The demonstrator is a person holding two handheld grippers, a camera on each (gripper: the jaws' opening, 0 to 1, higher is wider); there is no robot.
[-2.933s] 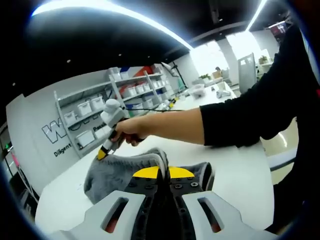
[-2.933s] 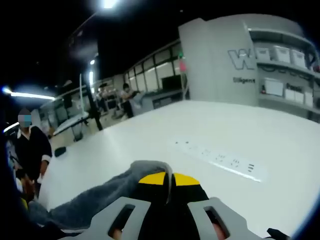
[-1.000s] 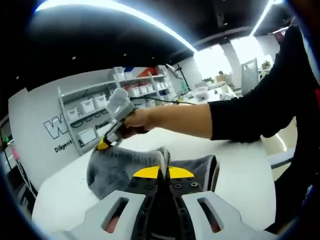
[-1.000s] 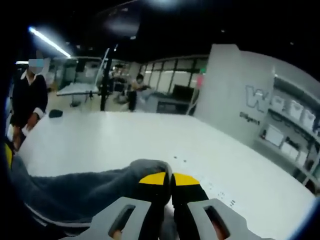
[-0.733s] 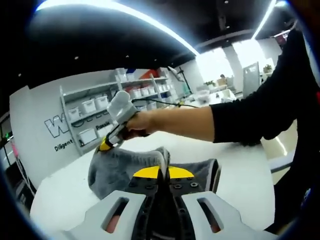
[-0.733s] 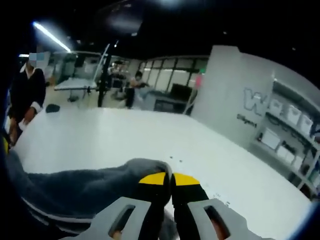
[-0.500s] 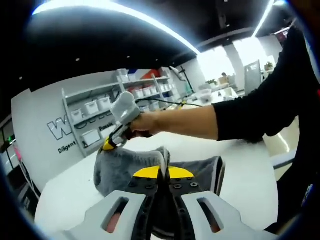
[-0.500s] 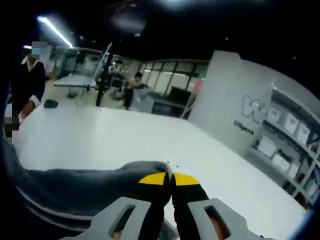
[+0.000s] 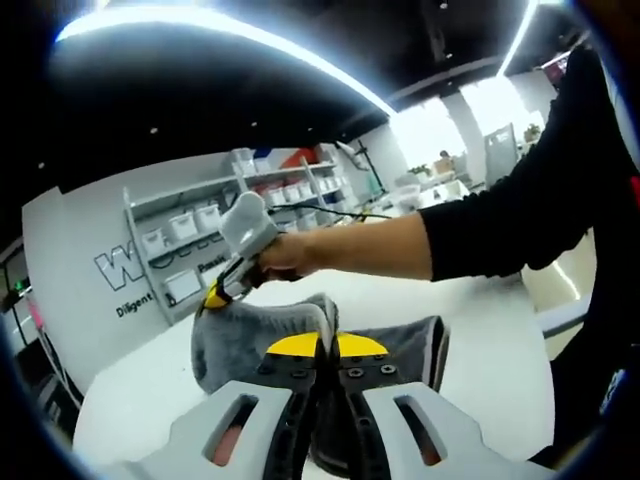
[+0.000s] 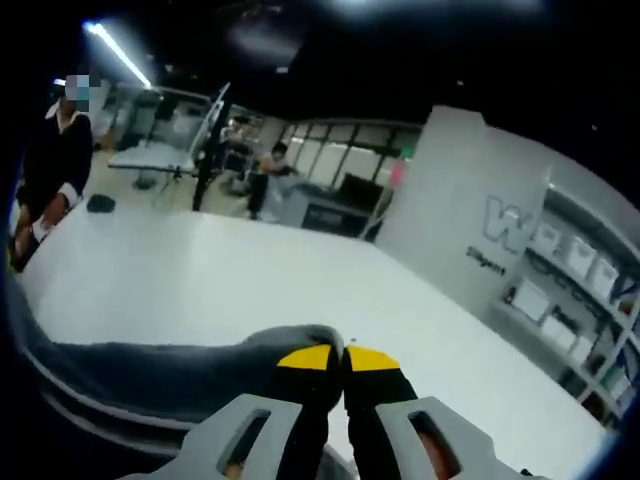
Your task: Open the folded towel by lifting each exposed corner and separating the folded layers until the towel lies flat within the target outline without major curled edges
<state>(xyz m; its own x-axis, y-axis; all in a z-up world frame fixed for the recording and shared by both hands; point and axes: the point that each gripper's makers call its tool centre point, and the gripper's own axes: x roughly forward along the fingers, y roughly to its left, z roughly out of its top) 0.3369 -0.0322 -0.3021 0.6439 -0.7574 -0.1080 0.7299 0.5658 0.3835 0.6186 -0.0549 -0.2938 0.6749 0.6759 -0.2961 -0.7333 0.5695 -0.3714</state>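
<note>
A grey towel (image 9: pixel 250 335) hangs stretched above the white table (image 9: pixel 150 395), held at two corners. My left gripper (image 9: pixel 327 345) is shut on the near corner, yellow tips pressed together over the cloth. In the left gripper view the right gripper (image 9: pixel 212 297) comes in on a bare forearm and is shut on the far corner. In the right gripper view my right gripper (image 10: pixel 342 358) pinches a fold of the grey towel (image 10: pixel 150 370), which runs off to the lower left with a pale stripe along its edge.
The white table (image 10: pixel 250 280) spreads wide ahead. Shelves with white bins (image 9: pixel 190 225) line a grey wall behind. A person in dark clothes (image 10: pixel 55 165) stands at the table's left end. A black sleeve (image 9: pixel 540 190) crosses the left gripper view.
Both grippers have lifted the towel a little higher off the table and it hangs more spread between them. Both stay shut on their corners.
</note>
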